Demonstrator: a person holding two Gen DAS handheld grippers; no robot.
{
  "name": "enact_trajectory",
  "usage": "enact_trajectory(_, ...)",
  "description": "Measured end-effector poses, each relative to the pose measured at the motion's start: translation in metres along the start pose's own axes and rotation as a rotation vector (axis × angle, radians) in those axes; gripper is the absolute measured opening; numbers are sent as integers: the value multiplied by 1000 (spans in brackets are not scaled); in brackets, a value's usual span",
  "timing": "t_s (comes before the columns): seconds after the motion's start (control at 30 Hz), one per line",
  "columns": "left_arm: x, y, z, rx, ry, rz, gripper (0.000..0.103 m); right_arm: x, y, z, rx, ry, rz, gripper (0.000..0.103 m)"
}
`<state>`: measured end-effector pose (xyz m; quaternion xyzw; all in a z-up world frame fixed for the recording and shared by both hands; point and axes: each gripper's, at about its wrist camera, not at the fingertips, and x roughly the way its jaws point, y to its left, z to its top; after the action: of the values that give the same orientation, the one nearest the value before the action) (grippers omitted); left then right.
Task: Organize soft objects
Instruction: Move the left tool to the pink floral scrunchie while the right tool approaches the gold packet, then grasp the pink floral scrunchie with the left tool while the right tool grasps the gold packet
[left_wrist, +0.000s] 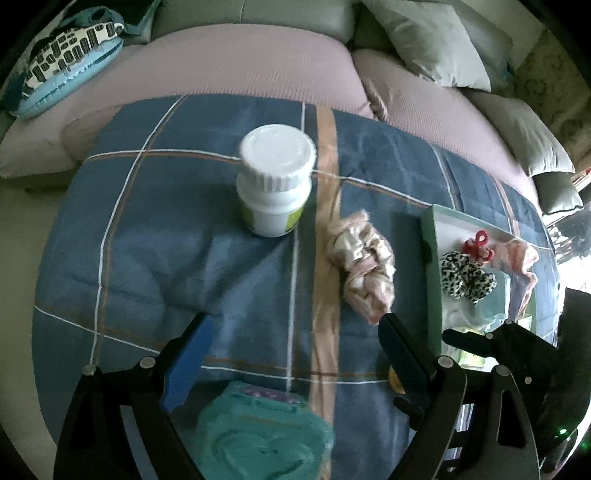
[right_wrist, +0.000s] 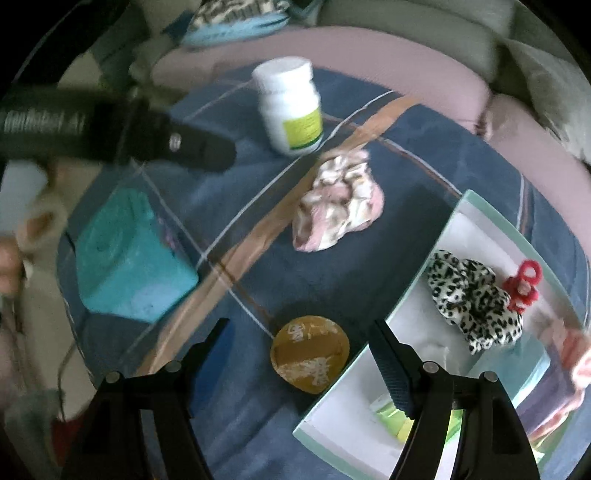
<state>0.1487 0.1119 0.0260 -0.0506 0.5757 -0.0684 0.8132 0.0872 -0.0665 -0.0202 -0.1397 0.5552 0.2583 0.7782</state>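
Both jaws apart, empty; box (right_wrist: 491, 221) holds leopard scrunchie (right_wrist: 474, 299), red clip (right_wrist: 522, 282).

The left hand-held gripper (left_wrist: 291, 332) points down at a blue checked blanket (left_wrist: 166, 229), its jaws standing wide apart with nothing between them. A white lidded bottle (left_wrist: 275, 181) stands upright on the blanket. To its right lies a crumpled pink-and-cream scrunchie (left_wrist: 364, 267), near the right fingertip. Farther right, a shallow box (left_wrist: 430, 236) holds a leopard-print scrunchie (left_wrist: 465, 277) and a small red clip (left_wrist: 480, 245). A teal pouch (left_wrist: 258, 435) lies at the bottom edge. The right hand-held gripper (left_wrist: 517, 347) shows over the box.
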Motion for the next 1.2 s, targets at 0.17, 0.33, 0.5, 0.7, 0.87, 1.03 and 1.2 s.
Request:
enact_trajectory(0.17,9,15,5,-5,61,-11,91,12,6,7,-67,48,12,77)
enact_trajectory(0.33,19,23,7,2,119,-26,91,27,7,11,-125,113,-3,71)
enact_trajectory(0.5,29,28,6,-16,146,-54,91,39,15,15,-200,165,-31,71)
enact_trajectory(0.7,33,35,5,-40,164,-72,91,51,25,7,-276,204,-62,65)
enact_trajectory(0.87,31,35,6,-40,161,-83,91,52,27,0,-295,201,-75,56)
enact_trajectory(1.03,33,32,8,-39,164,-90,91,47,24,-4,-282,173,-65,53)
enact_trajectory(1.2,39,18,13,-26,162,-97,91,37,7,-1,-199,119,-40,52)
